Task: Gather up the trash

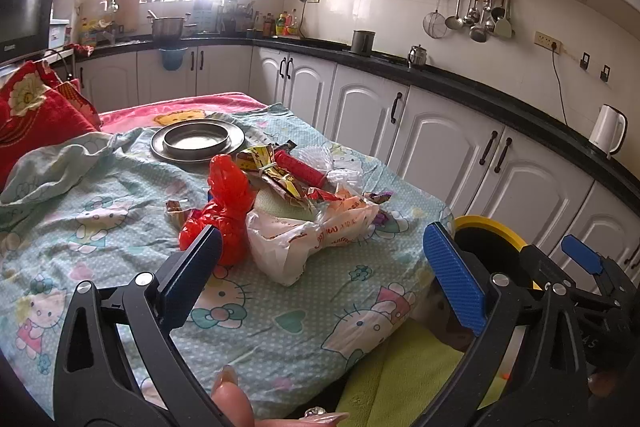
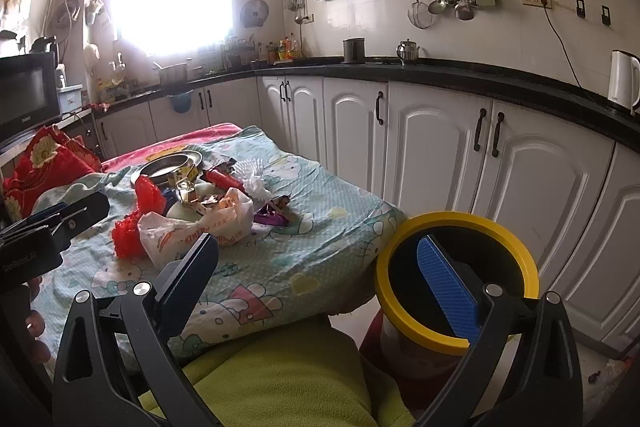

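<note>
Bench [image 1: 120,227]: a table under a pale green cartoon-cat cloth, with white kitchen cabinets [image 1: 440,143] running along its far and right sides.
Red cushion [image 1: 36,111]: lay at the far left corner of the bench, against a crumpled fold of the cloth.
Trash bin [image 2: 456,267]: a yellow-rimmed bin with a dark inside, stood on the floor just off the near right corner of the bench.
Metal plate [image 1: 198,141]: sat toward the far edge of the bench with a shallow round tin inside it.
White plastic bag [image 1: 304,239]: printed in orange, slumped in the middle of the bench, at the near side of the trash heap.
Red plastic bag [image 1: 224,203]: knotted and crinkled, touching the white bag's left side.
Wrappers [image 1: 280,171]: gold, red and purple foil pieces were piled behind and on the white bag, between it and the plate.
Left tool [image 1: 320,267]: fingers spread wide, holding nothing, poised above the near edge of the bench with both bags showing between them.
Right tool [image 2: 324,275]: also spread wide and empty, near the right corner; its blue-padded finger [image 2: 448,291] showed in front of the bin's mouth.
</note>
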The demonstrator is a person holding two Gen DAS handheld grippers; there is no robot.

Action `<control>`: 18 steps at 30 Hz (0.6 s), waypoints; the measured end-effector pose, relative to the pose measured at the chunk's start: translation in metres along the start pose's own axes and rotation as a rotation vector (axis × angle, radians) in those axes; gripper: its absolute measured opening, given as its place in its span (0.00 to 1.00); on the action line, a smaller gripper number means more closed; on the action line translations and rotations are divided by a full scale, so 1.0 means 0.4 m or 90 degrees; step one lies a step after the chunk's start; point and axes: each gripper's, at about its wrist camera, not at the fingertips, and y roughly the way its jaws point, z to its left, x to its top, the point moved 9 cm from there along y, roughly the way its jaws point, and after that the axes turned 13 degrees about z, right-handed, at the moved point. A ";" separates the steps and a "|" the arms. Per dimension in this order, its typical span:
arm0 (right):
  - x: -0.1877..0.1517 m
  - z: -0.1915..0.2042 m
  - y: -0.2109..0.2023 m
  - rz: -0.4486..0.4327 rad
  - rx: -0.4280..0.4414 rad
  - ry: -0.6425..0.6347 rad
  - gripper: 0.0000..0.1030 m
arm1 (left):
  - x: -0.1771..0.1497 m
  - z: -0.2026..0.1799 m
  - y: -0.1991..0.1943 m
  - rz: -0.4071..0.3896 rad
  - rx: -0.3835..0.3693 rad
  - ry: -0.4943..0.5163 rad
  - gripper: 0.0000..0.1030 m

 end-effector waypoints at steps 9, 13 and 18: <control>-0.002 0.001 0.005 0.002 0.001 -0.002 0.94 | -0.004 0.000 0.004 0.003 -0.002 -0.002 0.90; -0.008 0.006 0.014 0.008 0.006 -0.010 0.94 | -0.012 0.004 0.017 0.009 -0.003 -0.006 0.90; -0.010 0.027 0.023 0.018 0.030 -0.029 0.94 | -0.014 0.024 0.024 0.014 -0.003 -0.020 0.90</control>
